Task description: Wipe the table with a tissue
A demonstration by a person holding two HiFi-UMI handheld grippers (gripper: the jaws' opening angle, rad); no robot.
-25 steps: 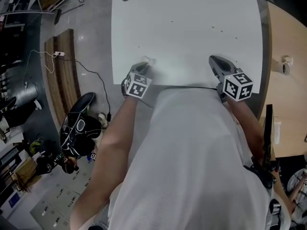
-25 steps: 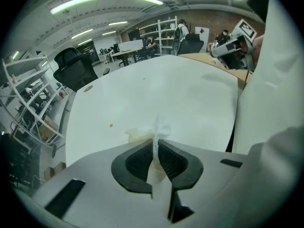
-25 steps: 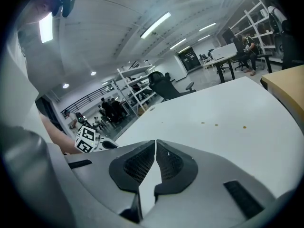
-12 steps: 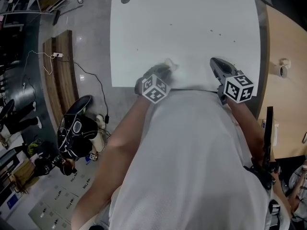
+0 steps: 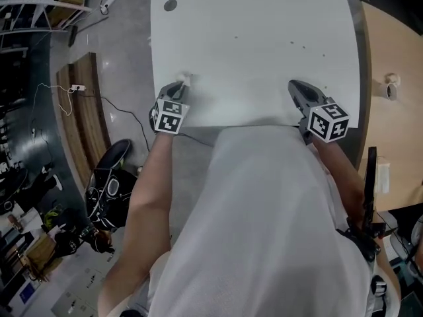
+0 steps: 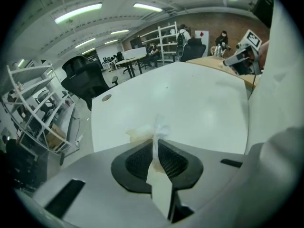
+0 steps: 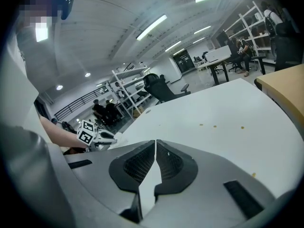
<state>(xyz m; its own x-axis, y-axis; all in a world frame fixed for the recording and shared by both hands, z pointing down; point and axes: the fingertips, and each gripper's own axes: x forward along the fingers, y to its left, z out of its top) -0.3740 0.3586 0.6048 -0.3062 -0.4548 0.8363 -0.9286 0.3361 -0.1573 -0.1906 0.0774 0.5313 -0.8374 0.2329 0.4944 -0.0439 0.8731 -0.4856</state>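
Clamped in the left gripper (image 6: pixel 156 137): a white tissue (image 6: pixel 148 131), squeezed thin between the dark ribbed pads. Runs back through the jaws as a narrow flat strip. Bunches out past the tips into a small crumpled tuft, wrinkled and twisted, with a faint yellowish tint on its left side. From the head view, shows only as a pale scrap at the gripper's tips, near the left edge of the white table (image 5: pixel 264 18) and close to the near corner. Looks to be down on the tabletop, though contact cannot be told for sure.

Right gripper (image 7: pixel 155 142) over the near right part of the table, well apart from the left one. Jaws closed together, pad against pad, with nothing between them. Pointing out across the tabletop.

Scattered on the white surface beyond the right gripper: a few small brown specks (image 7: pixel 213 126), well away from the tissue.
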